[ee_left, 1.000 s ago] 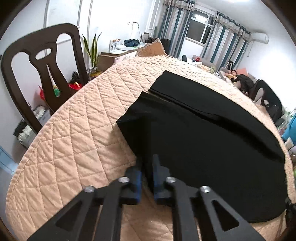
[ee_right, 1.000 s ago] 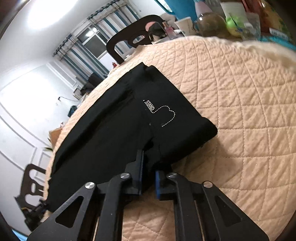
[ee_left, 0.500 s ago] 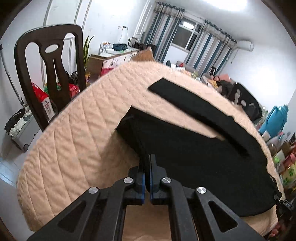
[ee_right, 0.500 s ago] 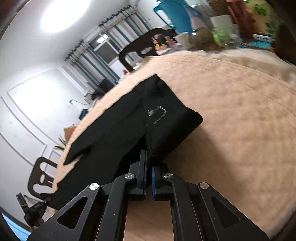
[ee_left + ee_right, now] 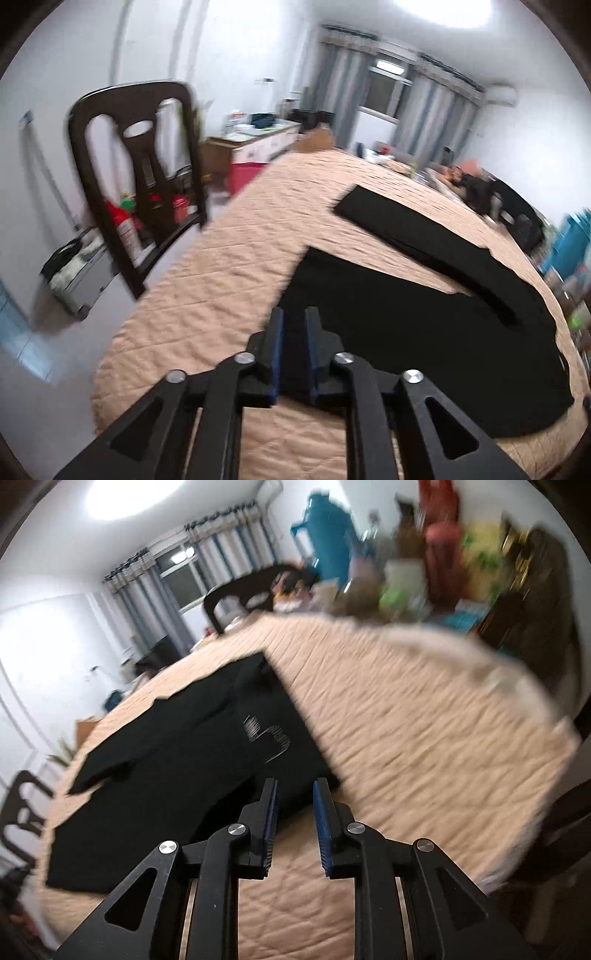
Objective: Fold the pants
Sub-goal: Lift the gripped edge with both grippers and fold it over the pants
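The black pants point(image 5: 424, 332) lay flat on the peach quilted cover point(image 5: 221, 288) of a round table. In the left wrist view one leg point(image 5: 417, 236) stretched away toward the far side of the cover, set apart from the broader dark panel nearer the camera; a wedge of bare quilt showed between the two.

The left gripper point(image 5: 294, 321) pointed down at the near edge of that panel. Its jaws were opening — the blue-lined fingers point(image 5: 277, 332) stood a narrow gap apart. Dark cloth showed in the gap, but whether it lay between the pads or only behind them could not be told; the pads did not appear to press on it.

The right gripper point(image 5: 294, 794) hung over the near corner of the waist end of the pants point(image 5: 177, 760), where a pale stitched mark point(image 5: 267, 736) showed on the fabric. Its jaws were also opening, wider than the left pair, with the blue pads point(image 5: 320, 812) clear of the cloth and bare quilt visible low in the gap.

A dark wooden chair point(image 5: 140, 192) stood beside the table on the left side. Blurred bottles and containers point(image 5: 406, 576) crowded the far rim of the table in the right wrist view — both views were smeared by motion.
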The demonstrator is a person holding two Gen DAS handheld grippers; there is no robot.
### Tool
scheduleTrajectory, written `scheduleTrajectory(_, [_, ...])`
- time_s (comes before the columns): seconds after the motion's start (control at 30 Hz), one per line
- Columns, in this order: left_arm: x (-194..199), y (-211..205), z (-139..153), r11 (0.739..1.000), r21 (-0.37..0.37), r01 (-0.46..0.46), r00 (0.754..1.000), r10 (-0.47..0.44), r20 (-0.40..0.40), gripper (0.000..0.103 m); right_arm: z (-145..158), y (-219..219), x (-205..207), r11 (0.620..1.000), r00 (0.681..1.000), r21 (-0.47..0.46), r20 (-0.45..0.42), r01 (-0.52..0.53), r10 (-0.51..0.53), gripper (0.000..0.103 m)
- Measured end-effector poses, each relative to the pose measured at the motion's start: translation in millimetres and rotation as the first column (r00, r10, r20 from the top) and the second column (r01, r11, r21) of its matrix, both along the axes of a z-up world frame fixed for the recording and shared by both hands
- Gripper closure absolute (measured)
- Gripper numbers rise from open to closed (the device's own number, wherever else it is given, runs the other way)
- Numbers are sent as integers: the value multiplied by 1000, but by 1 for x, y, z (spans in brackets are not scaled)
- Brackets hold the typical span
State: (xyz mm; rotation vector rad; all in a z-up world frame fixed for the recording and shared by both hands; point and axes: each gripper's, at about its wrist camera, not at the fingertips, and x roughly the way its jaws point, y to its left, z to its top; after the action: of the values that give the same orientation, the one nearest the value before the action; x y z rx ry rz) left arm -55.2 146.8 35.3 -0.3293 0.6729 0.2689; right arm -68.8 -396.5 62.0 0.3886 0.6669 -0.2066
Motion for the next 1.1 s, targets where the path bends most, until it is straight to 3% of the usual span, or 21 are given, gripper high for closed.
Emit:
scheduleTrajectory(0.03, [5, -8, -3, 1000, 5, 28, 1000, -28, -8, 78, 1, 2, 3, 1000, 1000, -15, 9, -11, 12, 83])
scheduleTrajectory(0.13, [21, -25, -23, 994, -9, 106, 992, -107, -72, 77, -7, 13, 22, 996, 996, -9, 8, -88, 88, 83])
scheduleTrajectory(0.2, [27, -29, -42, 993, -15, 119, 983, -120, -138, 77, -23, 20, 38, 992, 991, -28, -49, -124, 122, 83])
scheduleTrajectory(0.27, [23, -30, -41, 992, 26, 121, 986, -118, -119, 74, -37, 21, 43, 990, 986, -42, -101, -137, 132, 83])
scheduleTrajectory(0.3, [22, -28, -40, 992, 32, 122, 985, -117, -127, 74, -39, 20, 42, 988, 986, -46, -88, -147, 142, 83])
scheduleTrajectory(0.47, [25, -25, -28, 992, 47, 117, 988, -112, -107, 71, -20, 21, 33, 984, 990, -112, -59, -136, 130, 83])
scheduleTrajectory(0.67, [52, -45, -20, 975, 82, 207, 975, -199, -101, 52, -10, 35, 50, 972, 978, -113, -21, -207, 206, 76])
scheduleTrajectory(0.73, [62, -46, -26, 972, 100, 212, 972, -199, -128, 51, -18, 39, 60, 967, 972, -99, -41, -234, 231, 76])
scheduleTrajectory(0.83, [72, -41, -40, 975, 84, 204, 967, -188, -171, 50, -44, 37, 77, 967, 963, -82, -144, -242, 229, 76])
scheduleTrajectory(0.93, [71, -45, -34, 970, 101, 223, 960, -200, -195, 49, -40, 34, 74, 967, 963, -74, -132, -245, 234, 75])
scheduleTrajectory(1.1, [77, -61, -7, 945, 105, 308, 943, -289, -163, 49, -16, 36, 81, 954, 956, -82, -84, -289, 282, 72])
